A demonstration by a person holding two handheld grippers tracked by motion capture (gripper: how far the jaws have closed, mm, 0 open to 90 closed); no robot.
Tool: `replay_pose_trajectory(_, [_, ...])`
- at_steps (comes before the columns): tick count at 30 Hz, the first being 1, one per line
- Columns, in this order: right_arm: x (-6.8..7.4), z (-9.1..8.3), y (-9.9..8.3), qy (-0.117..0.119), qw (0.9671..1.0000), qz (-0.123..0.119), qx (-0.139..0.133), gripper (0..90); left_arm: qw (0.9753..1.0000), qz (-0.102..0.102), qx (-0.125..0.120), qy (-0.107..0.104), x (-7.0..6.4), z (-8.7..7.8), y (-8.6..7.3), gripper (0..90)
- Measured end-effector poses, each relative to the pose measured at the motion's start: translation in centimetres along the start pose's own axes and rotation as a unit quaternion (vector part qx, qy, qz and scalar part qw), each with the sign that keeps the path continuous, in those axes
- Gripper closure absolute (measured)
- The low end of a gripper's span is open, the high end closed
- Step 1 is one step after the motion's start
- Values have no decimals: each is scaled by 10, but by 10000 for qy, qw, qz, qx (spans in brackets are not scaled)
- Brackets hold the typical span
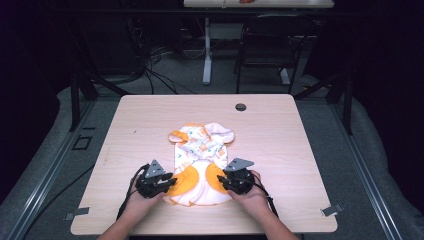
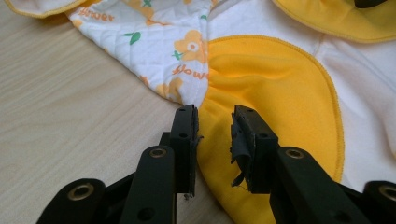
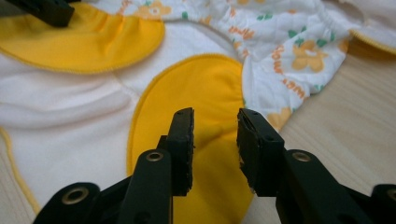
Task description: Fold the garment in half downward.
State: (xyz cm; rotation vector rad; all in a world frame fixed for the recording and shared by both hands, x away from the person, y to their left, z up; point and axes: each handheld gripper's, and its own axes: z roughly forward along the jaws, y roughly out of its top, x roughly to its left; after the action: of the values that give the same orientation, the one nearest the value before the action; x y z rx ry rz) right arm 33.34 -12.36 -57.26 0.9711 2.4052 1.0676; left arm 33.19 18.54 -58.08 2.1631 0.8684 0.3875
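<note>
1. I see the garment (image 1: 201,162) lying mid-table (image 1: 280,140), long axis running away from me, yellow-patched end nearest.
2. My left gripper (image 2: 214,140) and right gripper (image 3: 215,144) both stand part open over yellow patches, holding nothing.

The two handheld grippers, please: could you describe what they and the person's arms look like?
Each is black: the left gripper and right gripper carry a grey three-cornered plate on top and trail a black cable. Each has two flat black jaws on bolted arms with metal-ringed holes. The left gripper's pads look frayed. The forearms are bare, no sleeves in view.
</note>
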Motion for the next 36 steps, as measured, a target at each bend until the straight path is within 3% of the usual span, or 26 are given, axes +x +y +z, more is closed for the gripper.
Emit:
replay_pose_trajectory(1, [-1, 3, -2, 22, 9999, -17, 169, 699, 10000, 21, 50, -41, 0, 1, 0, 700])
replay_pose_trajectory(3, [-1, 3, -3, 53, 9998, -47, 194, 717, 9999, 43, 94, -45, 0, -1, 0, 708])
replay_pose_trajectory(7, [1, 1, -4, 110, 9995, -130, 271, 747, 9997, 181, -106, 82, -5, -10, 3, 772])
replay_pose_trajectory(9, [3, -1, -4, 135, 9993, -201, 294, 759, 9994, 199, -276, -20, -8, -16, 6, 805])
replay_pose_trajectory(11, [4, -1, -4, 120, 9992, -244, 302, 766, 9994, 183, -271, -130, -10, -16, 7, 842])
replay_pose_trajectory(12, [5, -1, -4, 148, 9990, -282, 320, 774, 9994, 176, -198, -235, -12, -15, 6, 842])
replay_pose_trajectory(15, [9, -1, -4, 152, 9984, -408, 348, 779, 9989, 360, 128, -277, -16, -6, 4, 894])
replay_pose_trajectory(20, [9, -2, -4, 196, 9981, -436, 389, 782, 9984, 319, 262, -383, -16, -3, 2, 898])
replay_pose_trajectory(24, [9, -7, -5, 449, 9968, -416, 506, 780, 9970, 384, 378, -560, -18, -9, -2, 898])
replay_pose_trajectory(25, [10, -10, -7, 607, 9951, -510, 599, 779, 9965, 391, 402, -623, -21, -13, -5, 898])
replay_pose_trajectory(29, [14, -17, -9, 844, 9915, -658, 747, 779, 9952, 459, 476, -715, -26, -18, -8, 898])
replay_pose_trajectory(33, [18, -21, -8, 927, 9875, -873, 928, 779, 9934, 469, 607, -858, -29, -20, -7, 897])
replay_pose_trajectory(36, [17, -22, -8, 1013, 9862, -863, 985, 780, 9923, 551, 665, -892, -34, -22, -8, 898])
